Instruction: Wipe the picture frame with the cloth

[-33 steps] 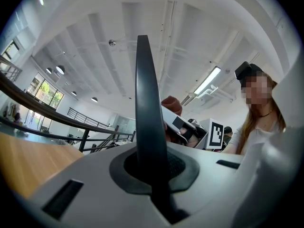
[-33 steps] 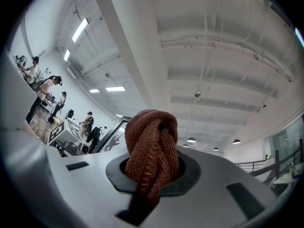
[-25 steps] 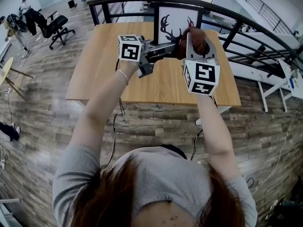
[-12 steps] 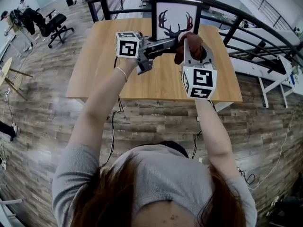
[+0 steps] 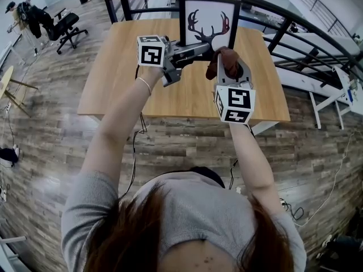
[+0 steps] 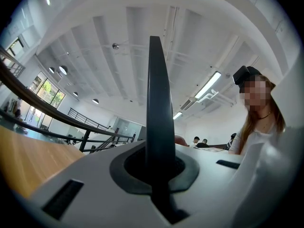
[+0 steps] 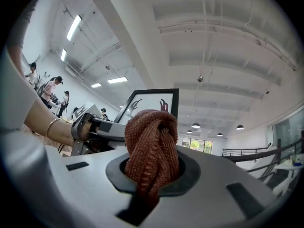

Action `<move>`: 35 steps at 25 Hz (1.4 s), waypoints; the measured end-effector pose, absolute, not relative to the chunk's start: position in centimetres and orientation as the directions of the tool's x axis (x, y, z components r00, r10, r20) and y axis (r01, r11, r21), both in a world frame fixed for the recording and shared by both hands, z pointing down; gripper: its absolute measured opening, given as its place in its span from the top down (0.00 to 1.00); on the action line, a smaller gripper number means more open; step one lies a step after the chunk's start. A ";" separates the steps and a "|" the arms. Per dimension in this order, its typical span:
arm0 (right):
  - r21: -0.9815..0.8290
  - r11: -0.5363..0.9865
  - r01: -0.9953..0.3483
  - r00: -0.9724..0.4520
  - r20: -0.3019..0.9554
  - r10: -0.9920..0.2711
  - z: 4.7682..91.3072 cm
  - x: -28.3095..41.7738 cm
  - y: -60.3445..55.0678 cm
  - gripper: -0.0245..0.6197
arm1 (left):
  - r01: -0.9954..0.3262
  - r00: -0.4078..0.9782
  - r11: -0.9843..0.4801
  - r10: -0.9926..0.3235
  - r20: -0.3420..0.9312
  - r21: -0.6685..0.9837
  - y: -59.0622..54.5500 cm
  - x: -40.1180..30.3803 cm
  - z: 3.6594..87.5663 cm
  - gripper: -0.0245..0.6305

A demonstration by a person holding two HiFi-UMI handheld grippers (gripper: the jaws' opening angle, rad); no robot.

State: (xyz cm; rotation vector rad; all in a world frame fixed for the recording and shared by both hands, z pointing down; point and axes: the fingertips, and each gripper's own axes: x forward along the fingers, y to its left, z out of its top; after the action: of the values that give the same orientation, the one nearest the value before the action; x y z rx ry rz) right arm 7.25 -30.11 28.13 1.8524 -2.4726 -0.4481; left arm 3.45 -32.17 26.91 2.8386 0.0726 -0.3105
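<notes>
Picture frame point(image 5: 207, 10) stands upright, long axis vertical, facing near; left gripper point(image 5: 205, 49) jaws pinch its bottom edge, right gripper point(image 5: 228, 68) jaws clamp the cloth point(image 7: 151, 141)

Bright, even indoor light, with a heavy fisheye bend in every view.
Ceiling strip lights point(image 7: 73, 27) and round downlights point(image 7: 240, 127) glow without harsh glare, and daylight shows at the far windows point(image 6: 45, 91). The counter point(image 5: 113, 84) is evenly lit with faint shadows, its edges bowed by the lens. Both gripper views are ringed in black at the corners. The cloth point(image 7: 152, 151) is crisp in every loop. The picture frame point(image 6: 156, 80), seen edge-on, is a dark silhouette against the pale ceiling.
</notes>
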 end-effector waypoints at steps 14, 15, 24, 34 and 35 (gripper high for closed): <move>0.200 0.256 -0.946 -0.282 -0.115 -0.952 30.3 7.3 -30.6 0.89 | 0.083 0.983 -0.958 0.034 -0.178 0.276 -32.9 3.5 27.7 0.93; 0.192 0.258 -0.947 -0.282 -0.110 -0.953 30.4 7.3 -30.6 0.89 | 0.082 0.984 -0.957 0.034 -0.174 0.277 -33.0 3.5 27.7 0.93; 0.175 0.273 -0.946 -0.284 -0.043 -0.958 32.1 8.3 -29.9 0.89 | 0.089 0.975 -0.926 0.006 -0.221 0.368 -33.9 3.6 28.6 0.93; 0.007 0.276 -0.961 -0.276 -0.046 -0.960 28.6 10.7 -31.8 0.89 | 0.073 0.989 -0.849 -0.008 -0.151 0.523 -36.8 4.1 32.4 0.93; -0.002 0.276 -0.961 -0.276 -0.041 -0.960 28.1 10.8 -32.3 0.89 | 0.071 0.990 -0.839 -0.006 -0.139 0.539 -37.1 4.1 32.9 0.93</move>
State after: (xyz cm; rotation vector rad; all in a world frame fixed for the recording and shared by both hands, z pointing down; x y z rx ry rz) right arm 10.77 -32.30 28.13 1.9106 -2.5364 -0.0369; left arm 4.09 -37.08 32.94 2.5609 0.0454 -0.1810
